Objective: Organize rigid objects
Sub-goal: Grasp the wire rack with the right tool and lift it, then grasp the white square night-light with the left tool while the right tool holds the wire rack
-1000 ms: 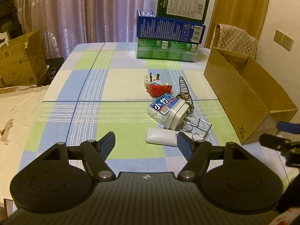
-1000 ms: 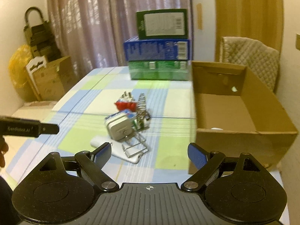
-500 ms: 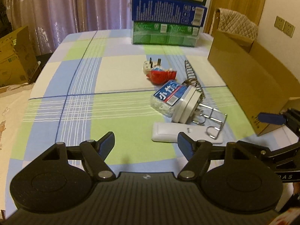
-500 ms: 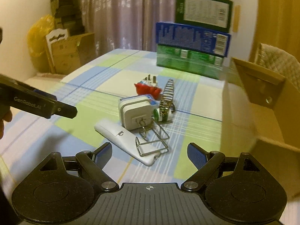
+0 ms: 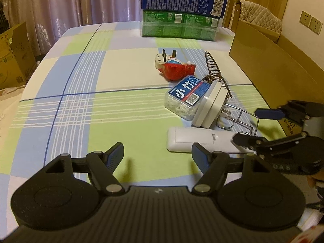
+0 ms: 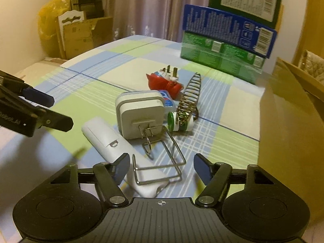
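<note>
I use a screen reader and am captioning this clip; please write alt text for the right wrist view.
The right gripper, jaws open and just narrowed, hangs over a white remote and a wire rack lying across it on a checked tablecloth. Behind sit a white plug adapter and a red toy; a cardboard box stands right.

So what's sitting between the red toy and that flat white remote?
In the left wrist view, a clear box with a blue label and a white plug adapter lie between the red toy and the white remote.

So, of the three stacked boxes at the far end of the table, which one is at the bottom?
The light green box is at the bottom, resting on the tablecloth. The blue box lies on it, and the dark green box sits on top.
</note>
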The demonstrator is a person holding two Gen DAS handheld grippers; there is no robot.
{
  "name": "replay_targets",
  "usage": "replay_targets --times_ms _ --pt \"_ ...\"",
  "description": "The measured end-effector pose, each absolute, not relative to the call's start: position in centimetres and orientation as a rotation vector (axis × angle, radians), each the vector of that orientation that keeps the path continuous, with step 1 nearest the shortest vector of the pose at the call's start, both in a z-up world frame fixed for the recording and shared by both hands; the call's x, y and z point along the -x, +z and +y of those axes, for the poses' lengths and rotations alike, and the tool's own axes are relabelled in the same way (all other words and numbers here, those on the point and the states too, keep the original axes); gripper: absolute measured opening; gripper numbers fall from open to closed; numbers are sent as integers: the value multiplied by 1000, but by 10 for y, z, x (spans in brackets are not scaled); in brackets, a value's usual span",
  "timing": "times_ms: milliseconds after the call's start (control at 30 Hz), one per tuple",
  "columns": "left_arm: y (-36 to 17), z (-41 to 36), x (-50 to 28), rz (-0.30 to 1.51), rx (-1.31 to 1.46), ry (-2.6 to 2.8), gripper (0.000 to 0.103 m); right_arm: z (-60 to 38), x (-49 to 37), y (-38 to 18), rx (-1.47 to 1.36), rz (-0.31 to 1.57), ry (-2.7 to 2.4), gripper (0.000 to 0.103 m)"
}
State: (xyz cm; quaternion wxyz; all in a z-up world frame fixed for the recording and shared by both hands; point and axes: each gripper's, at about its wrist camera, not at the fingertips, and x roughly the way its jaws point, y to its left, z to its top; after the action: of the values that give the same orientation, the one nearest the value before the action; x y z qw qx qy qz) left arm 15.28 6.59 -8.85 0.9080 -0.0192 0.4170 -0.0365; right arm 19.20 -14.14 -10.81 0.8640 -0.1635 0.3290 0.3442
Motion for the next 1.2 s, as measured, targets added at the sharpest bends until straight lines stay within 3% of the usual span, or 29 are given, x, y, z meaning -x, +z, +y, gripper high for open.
replay_targets --times_ms 33,333,667,1200 --pt "-89 66 -152 861 40 -76 70 -140 -193 -109 343 691 732 55" --pt "-85 65 -148 856 59 -76 70 -141 -183 -103 387 767 702 50" --pt "-80 61 -133 848 95 -87 70 -151 -148 -103 295 898 794 50" --pt "-83 51 -149 825 118 -169 70 -167 -167 -85 197 842 583 50"
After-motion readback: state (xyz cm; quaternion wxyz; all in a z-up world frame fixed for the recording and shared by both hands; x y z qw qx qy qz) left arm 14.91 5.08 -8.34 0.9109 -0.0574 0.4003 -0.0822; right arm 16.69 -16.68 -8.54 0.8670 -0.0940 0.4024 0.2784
